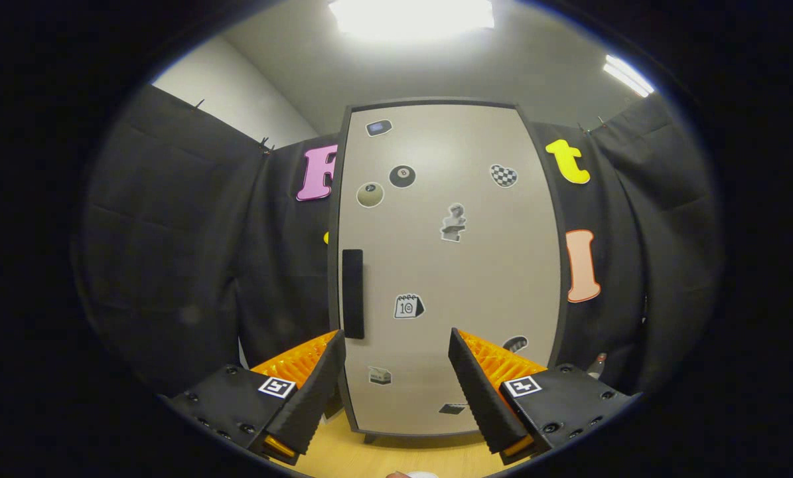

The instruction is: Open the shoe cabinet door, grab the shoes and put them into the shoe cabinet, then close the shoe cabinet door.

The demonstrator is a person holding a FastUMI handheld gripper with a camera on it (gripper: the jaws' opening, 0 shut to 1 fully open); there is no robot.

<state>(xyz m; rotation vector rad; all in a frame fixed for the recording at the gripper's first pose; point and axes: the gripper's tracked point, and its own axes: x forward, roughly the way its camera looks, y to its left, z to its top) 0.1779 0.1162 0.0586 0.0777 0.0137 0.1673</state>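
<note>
The claw (396,352) hangs with its two fingers spread wide apart and nothing between them, aimed straight at the shoe cabinet door (449,265). The door stands beyond the fingertips, not touching them, and it looks fully closed, its pale face flush inside the dark frame.

The handle (352,293), a dark upright bar, sits on the door's left edge, just above and slightly outside the left finger's tip. A scatter of stickers (409,306) covers the door ahead of the gap between the fingers. Below the claw runs a light wooden floor (396,458) on which the cabinet's foot rests. Something small and pale peeps in at the very near edge beneath the claw; it may be a shoe, but too little shows to tell.

The opening step appears not yet begun. The likely trouble is alignment: the gap between the fingers is centred on the plain door rather than on the handle, so driving forward from here would jab the panel. The handle is narrow and close to the frame, so a finger could wedge against the frame or slip off the bar. Pulling off-axis might also tug the whole cabinet across the floor instead of swinging the door.
</note>
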